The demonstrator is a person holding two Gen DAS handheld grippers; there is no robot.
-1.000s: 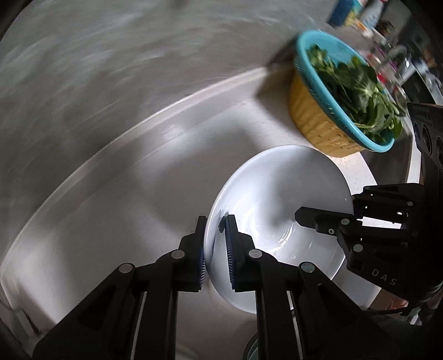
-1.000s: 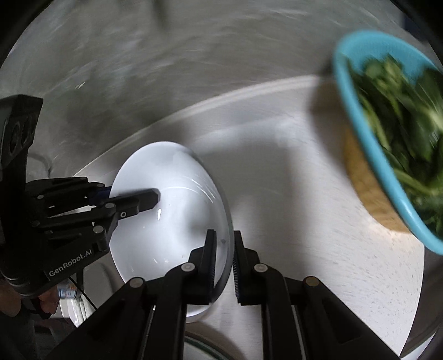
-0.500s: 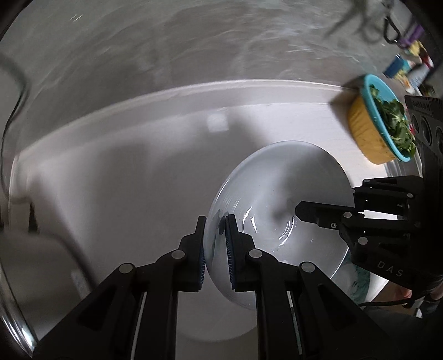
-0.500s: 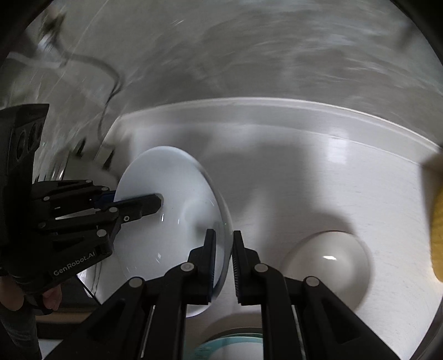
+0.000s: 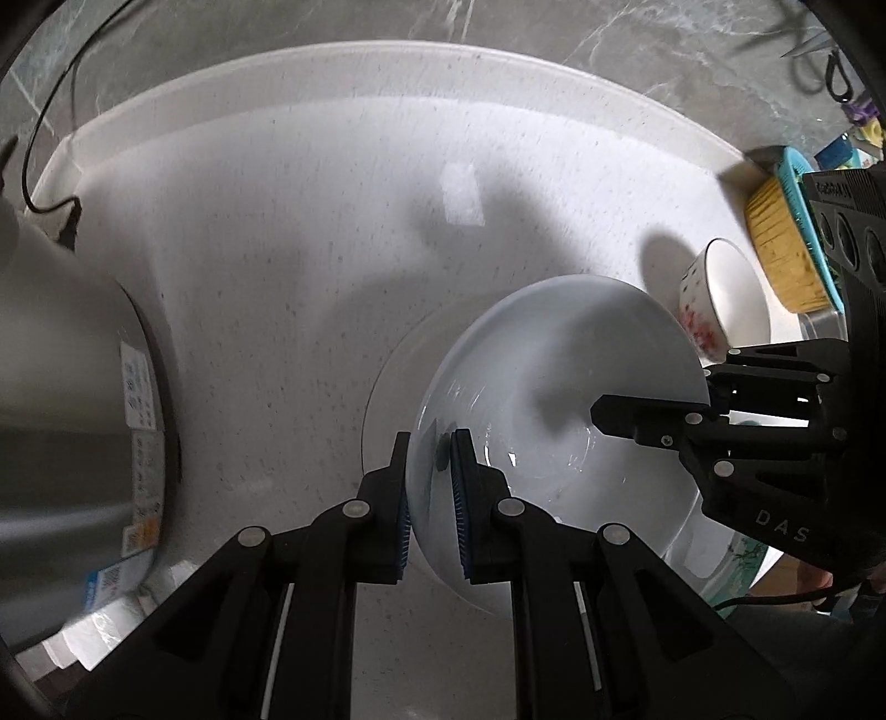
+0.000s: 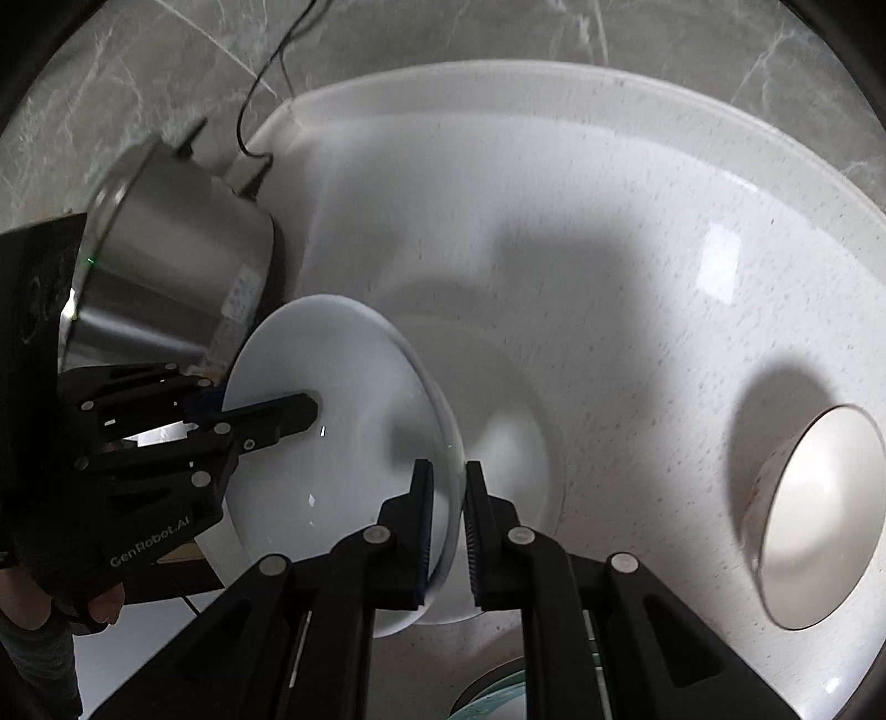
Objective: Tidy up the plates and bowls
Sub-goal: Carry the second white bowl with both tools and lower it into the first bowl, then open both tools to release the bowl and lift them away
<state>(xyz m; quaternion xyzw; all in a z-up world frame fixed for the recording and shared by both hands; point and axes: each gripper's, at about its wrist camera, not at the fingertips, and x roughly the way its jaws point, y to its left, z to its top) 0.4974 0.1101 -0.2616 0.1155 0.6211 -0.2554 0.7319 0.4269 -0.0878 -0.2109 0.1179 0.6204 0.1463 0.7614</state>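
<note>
A white deep plate (image 5: 554, 387) (image 6: 343, 421) hangs between both grippers above the white counter. My left gripper (image 5: 431, 459) is shut on its left rim. My right gripper (image 6: 447, 498) is shut on its right rim; it also shows in the left wrist view (image 5: 653, 415). Just below the held plate, a second white plate (image 5: 398, 376) (image 6: 498, 421) lies on the counter. A small bowl (image 5: 720, 293) (image 6: 819, 515) with a red pattern stands to the right.
A steel pot (image 5: 72, 399) (image 6: 171, 266) with a cord stands at the left. A yellow and teal basket (image 5: 786, 243) sits far right. A green-patterned dish (image 6: 493, 698) lies at the near edge. A grey marble wall (image 5: 387, 27) backs the counter.
Both grippers carried the plate leftward along the counter, away from the basket of greens. The steel pot, the lower plate and the small bowl have come into view.
</note>
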